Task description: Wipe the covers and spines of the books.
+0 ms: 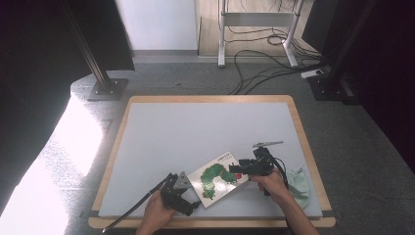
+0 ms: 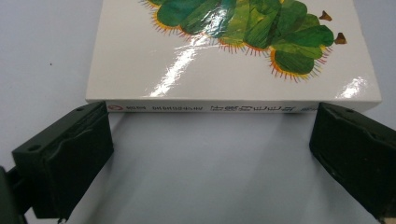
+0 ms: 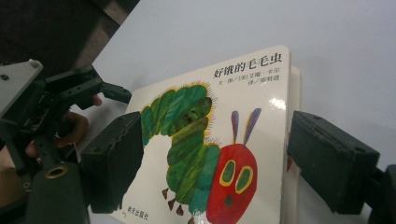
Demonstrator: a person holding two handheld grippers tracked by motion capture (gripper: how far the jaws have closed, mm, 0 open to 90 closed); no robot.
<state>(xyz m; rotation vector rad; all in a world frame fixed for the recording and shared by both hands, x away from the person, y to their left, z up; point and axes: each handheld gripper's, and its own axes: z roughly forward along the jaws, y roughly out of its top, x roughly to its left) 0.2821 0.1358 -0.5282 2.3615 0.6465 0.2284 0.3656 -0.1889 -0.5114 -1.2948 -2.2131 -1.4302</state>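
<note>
a pale green cloth [image 1: 298, 182] lies at the table's [image 1: 161, 127] right edge; cables [image 1: 264, 68] sprawl on the floor beyond.

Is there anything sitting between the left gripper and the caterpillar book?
Nothing visible. The left gripper faces the spine of the book, its jaws open, with bare table between them.

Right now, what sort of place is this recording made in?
Probably a lab or recording studio: a wood-edged table with a grey mat, black metal stands bolted to grey carpet, and loose black cables across the floor.
</note>
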